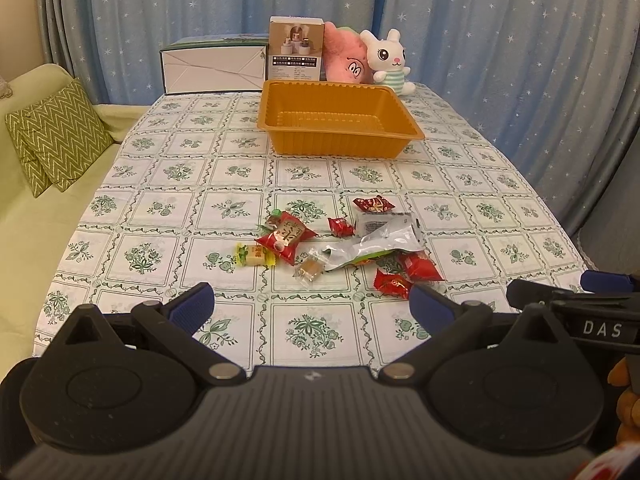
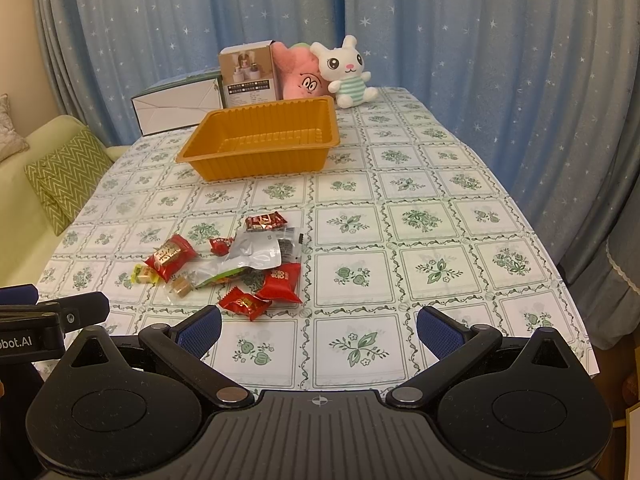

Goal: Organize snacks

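Several wrapped snacks lie in a loose pile (image 1: 344,246) (image 2: 236,268) on the near half of the table: red packets (image 1: 285,236) (image 2: 170,257), a silver pouch (image 1: 376,242) (image 2: 256,254), a yellow-green candy (image 1: 253,257) and a clear-wrapped brown sweet (image 1: 310,270). An empty orange plastic tray (image 1: 340,136) (image 2: 260,164) stands farther back. My left gripper (image 1: 312,308) hangs open just short of the pile, nothing between its blue pads. My right gripper (image 2: 318,330) is open too, right of the pile over bare cloth.
A green-patterned tablecloth (image 1: 160,216) (image 2: 440,216) covers the table. Behind the tray stand a white box (image 1: 214,68), a small carton (image 1: 296,50), a pink plush (image 1: 346,58) and a white rabbit plush (image 1: 390,62). A sofa with a zigzag cushion (image 1: 56,136) sits left; blue curtains behind.
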The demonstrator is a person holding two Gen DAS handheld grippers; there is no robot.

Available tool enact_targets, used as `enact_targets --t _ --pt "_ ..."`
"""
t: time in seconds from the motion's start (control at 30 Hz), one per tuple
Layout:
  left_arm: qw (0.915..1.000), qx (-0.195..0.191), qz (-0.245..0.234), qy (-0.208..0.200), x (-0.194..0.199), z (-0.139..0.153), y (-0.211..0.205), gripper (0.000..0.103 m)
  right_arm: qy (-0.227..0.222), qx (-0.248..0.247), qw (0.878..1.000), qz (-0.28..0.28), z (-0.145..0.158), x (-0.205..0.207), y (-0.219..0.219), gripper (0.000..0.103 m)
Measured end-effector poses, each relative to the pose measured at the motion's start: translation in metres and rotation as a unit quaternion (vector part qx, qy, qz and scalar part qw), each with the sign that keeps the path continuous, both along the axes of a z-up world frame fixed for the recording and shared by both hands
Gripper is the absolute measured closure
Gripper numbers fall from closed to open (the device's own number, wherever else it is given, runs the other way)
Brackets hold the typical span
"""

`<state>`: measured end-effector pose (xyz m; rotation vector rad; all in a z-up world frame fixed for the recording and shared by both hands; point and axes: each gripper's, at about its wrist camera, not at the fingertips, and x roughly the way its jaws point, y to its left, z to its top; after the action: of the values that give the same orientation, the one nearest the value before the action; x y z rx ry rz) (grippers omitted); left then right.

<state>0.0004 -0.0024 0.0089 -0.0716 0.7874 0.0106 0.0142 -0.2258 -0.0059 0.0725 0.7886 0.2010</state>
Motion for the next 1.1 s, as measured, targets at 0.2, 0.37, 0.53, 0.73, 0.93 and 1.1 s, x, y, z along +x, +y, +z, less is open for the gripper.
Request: enact_targets --t 0.2,0.37,0.53,0.73,0.93,1.1 --pt "1.0 0.0 0.0 0.0 0.0 0.0 -0.001 0.0 0.0 0.0 1.0 0.0 0.0 0.0 0.0 0.0" --pt "1.0 -0.001 0.0 0.0 0.0 0.0 0.0 0.0 0.0 0.0 1.0 -0.001 0.0 0.0 0.0 0.0" --pt "1.0 -0.002 0.0 0.0 0.001 0.0 -0.002 0.0 0.0 0.0 1.0 0.0 0.0 0.0 0.0 0.0" --pt "1.0 -0.009 0.0 0.002 0.001 -0.003 0.0 0.0 0.0 0.007 1.0 -0.005 -0.004 0.001 -0.002 0.0" --pt "0.9996 -0.022 -0.011 0.013 0.009 -0.011 0.004 0.001 0.0 0.017 1.0 -0.012 -0.011 0.005 -0.007 0.0" --pt "0.9992 -0.021 -0.024 0.023 0.024 -0.022 0.005 0.006 -0.002 0.022 1.0 -0.016 -0.019 0.013 -0.011 0.0"
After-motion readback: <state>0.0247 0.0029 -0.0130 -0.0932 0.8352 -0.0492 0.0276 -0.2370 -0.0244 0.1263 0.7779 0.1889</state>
